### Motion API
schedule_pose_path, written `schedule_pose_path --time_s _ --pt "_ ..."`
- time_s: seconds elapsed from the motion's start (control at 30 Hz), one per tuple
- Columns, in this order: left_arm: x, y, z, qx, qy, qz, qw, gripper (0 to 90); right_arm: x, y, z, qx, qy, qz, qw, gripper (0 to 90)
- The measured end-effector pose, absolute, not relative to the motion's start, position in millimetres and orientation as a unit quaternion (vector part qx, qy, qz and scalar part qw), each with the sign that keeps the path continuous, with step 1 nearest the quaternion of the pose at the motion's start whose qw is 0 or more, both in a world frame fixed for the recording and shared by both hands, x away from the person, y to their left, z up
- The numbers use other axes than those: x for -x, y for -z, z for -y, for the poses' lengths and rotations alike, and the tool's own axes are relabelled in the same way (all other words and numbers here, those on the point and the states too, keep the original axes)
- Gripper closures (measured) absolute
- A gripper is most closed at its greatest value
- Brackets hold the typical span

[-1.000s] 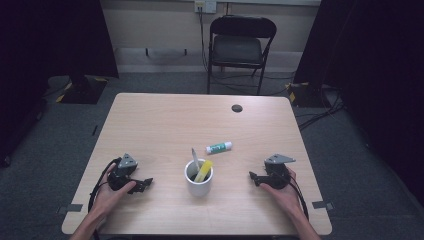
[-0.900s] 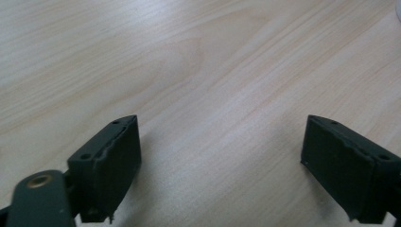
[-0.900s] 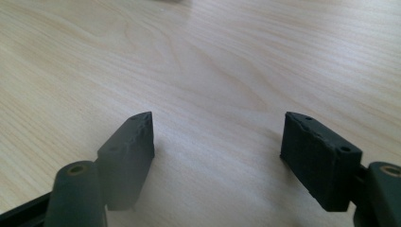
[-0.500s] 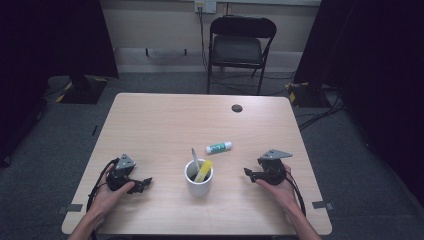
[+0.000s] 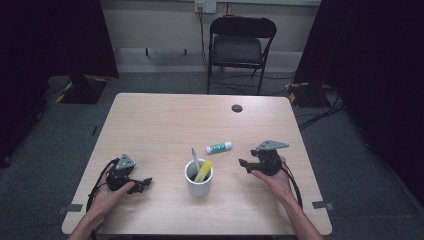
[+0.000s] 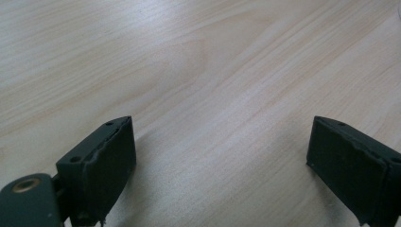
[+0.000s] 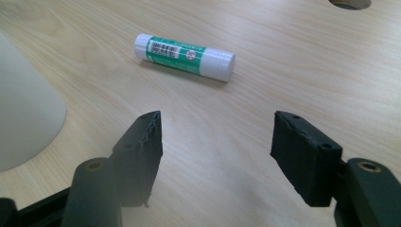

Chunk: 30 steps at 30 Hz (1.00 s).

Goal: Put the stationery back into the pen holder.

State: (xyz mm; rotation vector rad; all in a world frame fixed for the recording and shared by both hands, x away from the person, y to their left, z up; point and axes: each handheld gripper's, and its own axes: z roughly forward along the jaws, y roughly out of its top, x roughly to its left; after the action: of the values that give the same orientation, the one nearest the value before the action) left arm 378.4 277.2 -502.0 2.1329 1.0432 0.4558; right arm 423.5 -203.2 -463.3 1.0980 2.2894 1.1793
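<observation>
the right gripper [image 7: 215,135] pointed at the green-and-white glue stick [image 7: 184,56] beside the white cylindrical ceramic cup [image 5: 199,180]. its jaws, just narrowing, held nothing. the left gripper [image 6: 217,151] gaped wide, empty.

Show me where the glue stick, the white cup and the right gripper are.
glue stick [image 7: 184,56]: right gripper view, on its green label.
white cup [image 5: 199,186]: high view, on its outer wall.
right gripper [image 7: 215,135]: right gripper view, midway between its open jaw tips.
</observation>
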Motion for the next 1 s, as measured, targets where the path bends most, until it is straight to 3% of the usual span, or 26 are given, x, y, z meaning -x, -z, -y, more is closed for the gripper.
schedule_pose_path --time_s 1.0 --pt "-377.9 502.1 -276.5 -0.824 -0.177 -0.405 0.354 8.2 -483.7 451.5 127.1 -0.318 -0.419 -0.836 0.159 40.1"
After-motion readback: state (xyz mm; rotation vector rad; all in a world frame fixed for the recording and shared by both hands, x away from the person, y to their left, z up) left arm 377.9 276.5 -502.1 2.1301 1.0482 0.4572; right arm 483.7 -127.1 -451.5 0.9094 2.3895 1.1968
